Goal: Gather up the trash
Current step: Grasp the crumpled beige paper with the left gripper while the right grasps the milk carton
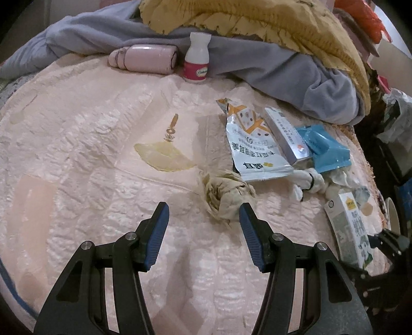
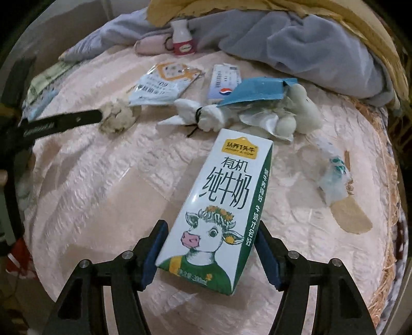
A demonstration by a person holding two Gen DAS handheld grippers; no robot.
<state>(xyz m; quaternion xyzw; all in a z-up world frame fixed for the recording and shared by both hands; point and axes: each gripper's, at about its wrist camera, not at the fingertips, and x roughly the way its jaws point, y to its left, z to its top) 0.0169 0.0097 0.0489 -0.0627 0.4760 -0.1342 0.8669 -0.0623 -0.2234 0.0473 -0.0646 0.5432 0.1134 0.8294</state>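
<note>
Pictured over a pink bedspread (image 1: 90, 128) strewn with rubbish. Left tongs (image 1: 204, 219) about half open and gripping nothing, poised just short of a crumpled brownish tissue (image 1: 226, 198), the tissue close ahead of the right-hand finger but not between the pair.

Right tongs (image 2: 209, 232) also roughly half open, straddling the bottom end of a white-and-green milk carton (image 2: 224, 195) printed with a cartoon cow. Carton lying near the bedspread's right edge, pointing away from the camera. Blue pads (image 2: 266, 255) close against both its sides; impossible to tell whether pressing on it or merely flanking it.

Beyond the tissue, a torn silver snack packet (image 1: 249, 149), a slim box (image 1: 285, 136) beside it and a blue packet (image 1: 324, 147) against the box. In front of those, a white rag (image 1: 309, 183) tied with a black band, between the tissue and the carton. To the carton's right, a wooden ice-lolly stick (image 2: 352, 216) still partly in its clear wrapper.

At the far side, a white pill bottle (image 1: 197, 59) standing upright beside a pink roll (image 1: 144, 59), both against a heap of grey clothing (image 1: 283, 77) topped by a yellow cloth (image 1: 257, 20).
</note>
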